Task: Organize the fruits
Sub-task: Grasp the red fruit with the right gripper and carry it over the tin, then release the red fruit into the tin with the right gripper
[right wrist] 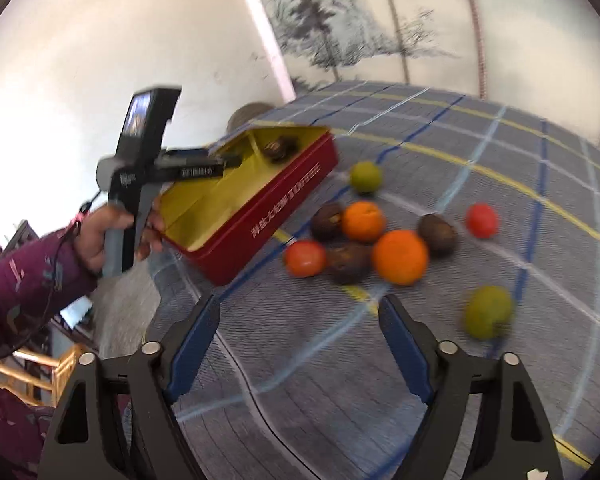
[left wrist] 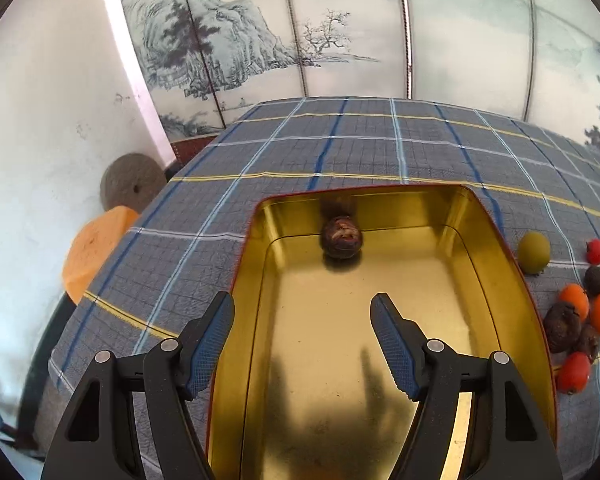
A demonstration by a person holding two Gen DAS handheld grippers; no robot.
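A red tin box with a gold inside lies on the plaid cloth; it also shows in the right wrist view. One dark brown fruit rests at its far wall. My left gripper is open and empty above the box's near half. Beside the box lies a pile of fruits: oranges, red fruits, dark brown fruits and green fruits. My right gripper is open and empty, just in front of the pile.
The table is covered by a blue-grey plaid cloth. A painted folding screen stands behind it. A grey stone disc and an orange stool are off the table's left edge. A wooden chair shows at lower left.
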